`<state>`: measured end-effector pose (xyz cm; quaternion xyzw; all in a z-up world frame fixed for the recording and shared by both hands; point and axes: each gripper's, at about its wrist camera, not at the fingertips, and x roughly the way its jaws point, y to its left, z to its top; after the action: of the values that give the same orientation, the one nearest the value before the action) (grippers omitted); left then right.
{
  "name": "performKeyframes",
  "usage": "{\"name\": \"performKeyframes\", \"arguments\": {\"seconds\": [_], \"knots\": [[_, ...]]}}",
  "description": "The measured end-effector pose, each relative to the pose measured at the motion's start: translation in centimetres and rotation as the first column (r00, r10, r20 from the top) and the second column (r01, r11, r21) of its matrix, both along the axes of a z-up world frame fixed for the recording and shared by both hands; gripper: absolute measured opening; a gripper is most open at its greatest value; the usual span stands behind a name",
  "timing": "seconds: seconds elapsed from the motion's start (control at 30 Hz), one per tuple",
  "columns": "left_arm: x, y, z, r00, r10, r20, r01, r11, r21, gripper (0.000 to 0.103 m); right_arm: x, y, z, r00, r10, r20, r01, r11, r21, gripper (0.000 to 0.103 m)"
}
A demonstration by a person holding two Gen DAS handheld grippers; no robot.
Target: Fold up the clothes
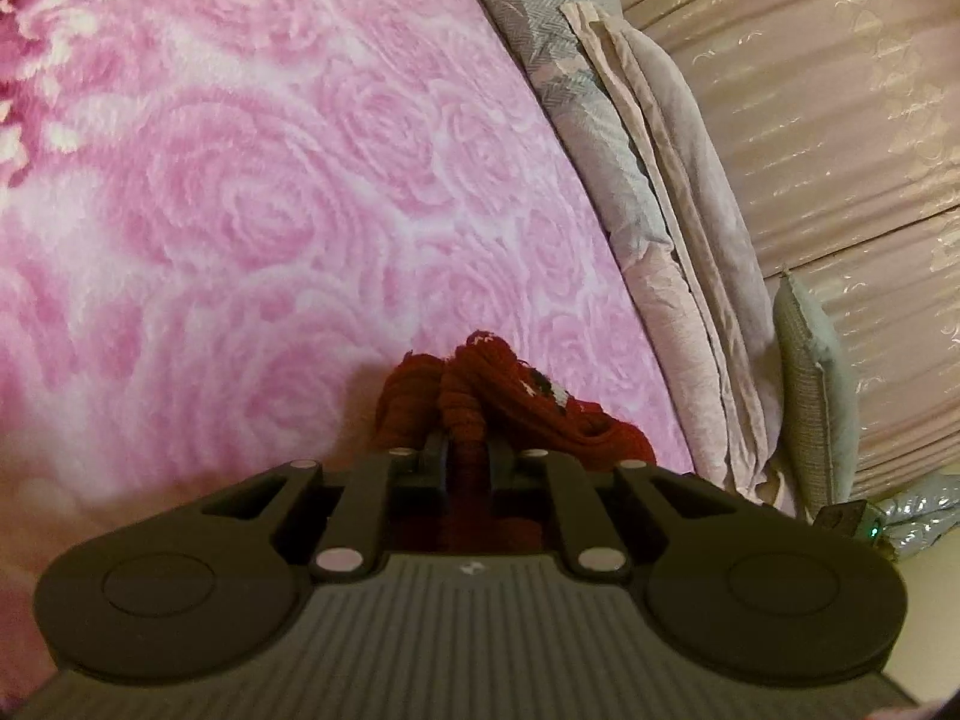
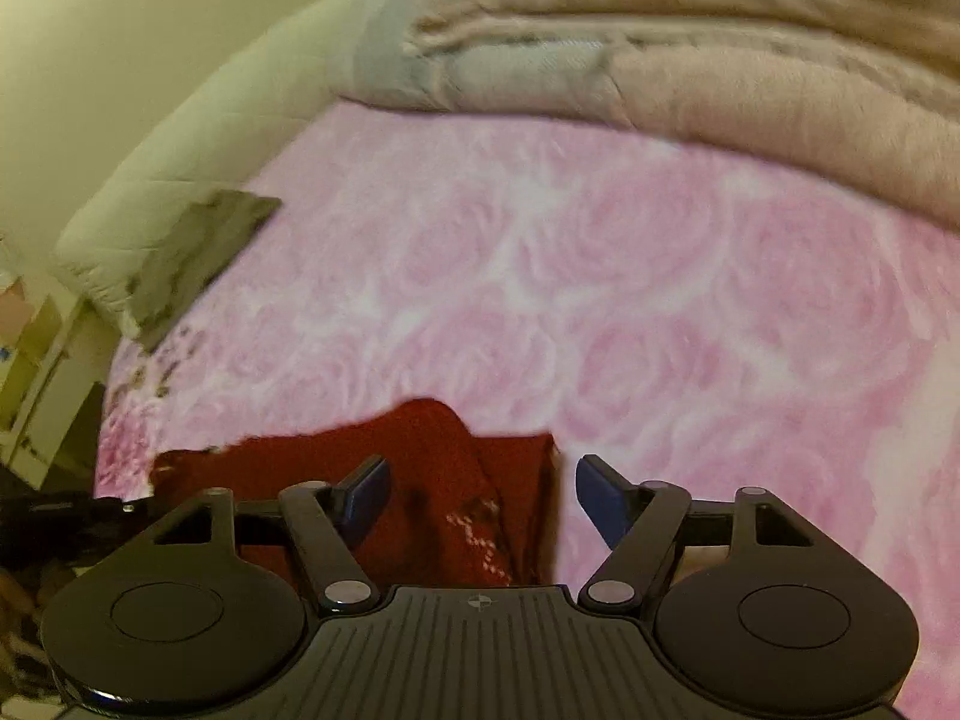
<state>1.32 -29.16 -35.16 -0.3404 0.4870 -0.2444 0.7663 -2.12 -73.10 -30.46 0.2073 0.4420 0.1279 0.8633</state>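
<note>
**Left claw pinches red knit; right claw stands apart above it**

In the left wrist view, the left gripper (image 1: 467,450) sits at lower centre with its jaws drawn together on a bunched, rope-like fold of the red knitted garment (image 1: 474,396). The fabric rises out of the narrow gap between the jaws and spills up and to the right, where a small white-and-dark pattern shows. Under it lies the pink rose-patterned blanket (image 1: 252,198), filling the left and centre of the frame. Along the right runs a folded grey-and-pink quilt (image 1: 636,180), and past it a padded, ribbed pinkish headboard (image 1: 840,120).

In the right wrist view, the right gripper (image 2: 480,495) has its jaws apart, the blue pads (image 2: 603,501) clear on both sides. The red garment (image 2: 438,480) lies flat on the pink blanket (image 2: 660,276) at lower centre, partly between the jaws; the pads do not press on it. A white-dotted pattern shows on the cloth near the gripper body. The quilt (image 2: 690,78) is heaped across the top, blurred.
</note>
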Motion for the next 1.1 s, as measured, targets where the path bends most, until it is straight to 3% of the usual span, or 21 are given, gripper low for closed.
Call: {"name": "performKeyframes", "arguments": {"seconds": [0.2, 0.23, 0.27, 0.33, 0.37, 0.43, 0.53, 0.7, 0.73, 0.77, 0.83, 0.97, 1.03, 1.1], "knots": [[0.4, 0.1, -0.3, 1.000, 0.014, -0.008, -0.014, 0.999, -0.031, 0.012, 2.2, 1.8, -1.1, 0.991, 0.133, 0.004, -0.132, 0.991, -0.029, 0.071], [0.5, 0.1, -0.3, 1.000, 0.016, -0.006, -0.016, 0.999, -0.040, 0.013, 2.5, 2.0, -1.9, 0.990, 0.140, -0.008, -0.140, 0.990, -0.017, 0.060], [0.6, 0.1, -0.2, 1.000, 0.013, 0.001, -0.012, 0.999, -0.051, 0.013, 2.9, 2.1, -2.5, 0.989, 0.144, -0.021, -0.143, 0.990, 0.006, 0.034], [1.0, 0.0, -0.1, 1.000, 0.003, 0.017, -0.002, 0.998, -0.069, 0.012, 3.2, 1.9, -3.2, 0.989, 0.141, -0.046, -0.137, 0.987, 0.090, 0.010], [1.2, 0.1, 0.0, 1.000, -0.002, 0.027, 0.004, 0.997, -0.075, 0.007, 3.1, 1.9, -3.0, 0.990, 0.135, -0.037, -0.130, 0.986, 0.104, 0.007], [1.5, 0.3, 0.1, 0.999, 0.017, 0.039, -0.013, 0.996, -0.091, 0.007, 2.9, 1.7, -2.4, 0.995, 0.100, -0.004, -0.100, 0.992, 0.082, 0.006], [1.9, 0.6, -0.4, 0.997, 0.079, 0.019, -0.077, 0.992, -0.101, 0.006, 3.1, 1.1, -2.0, 1.000, 0.010, 0.016, -0.010, 0.999, 0.042, 0.005], [2.5, -0.4, -2.2, 0.992, 0.096, -0.082, -0.102, 0.992, -0.070, 0.011, 4.2, 2.0, -3.4, 0.997, -0.032, -0.070, 0.031, 0.999, -0.016, 0.006], [2.5, -0.3, -1.8, 0.992, 0.096, -0.079, -0.101, 0.993, -0.060, 0.011, 4.1, 2.1, -3.2, 0.997, -0.039, -0.072, 0.037, 0.999, -0.032, 0.014], [2.5, -0.3, -1.5, 0.992, 0.096, -0.076, -0.100, 0.994, -0.051, 0.011, 3.9, 2.2, -2.6, 0.997, -0.049, -0.059, 0.046, 0.997, -0.054, 0.043], [2.2, -0.2, 0.1, 0.995, 0.093, -0.034, -0.093, 0.996, -0.003, 0.014, 3.4, 2.2, -1.4, 0.997, -0.069, -0.033, 0.066, 0.993, -0.097, 0.069], [0.8, -0.8, 4.4, 0.993, 0.025, 0.116, -0.040, 0.991, 0.129, 0.014, 1.8, 3.1, 1.6, 0.998, -0.057, 0.031, 0.062, 0.982, -0.177, 0.068], [0.0, -2.0, 6.4, 0.985, -0.058, 0.161, 0.028, 0.982, 0.186, 0.004, 0.8, 4.3, 3.1, 0.999, -0.016, 0.050, 0.026, 0.978, -0.208, 0.067], [-0.6, -3.5, 8.0, 0.968, -0.149, 0.200, 0.103, 0.969, 0.226, 0.000, -0.2, 5.8, 4.0, 0.998, 0.039, 0.055, -0.026, 0.974, -0.224, 0.048]]}}
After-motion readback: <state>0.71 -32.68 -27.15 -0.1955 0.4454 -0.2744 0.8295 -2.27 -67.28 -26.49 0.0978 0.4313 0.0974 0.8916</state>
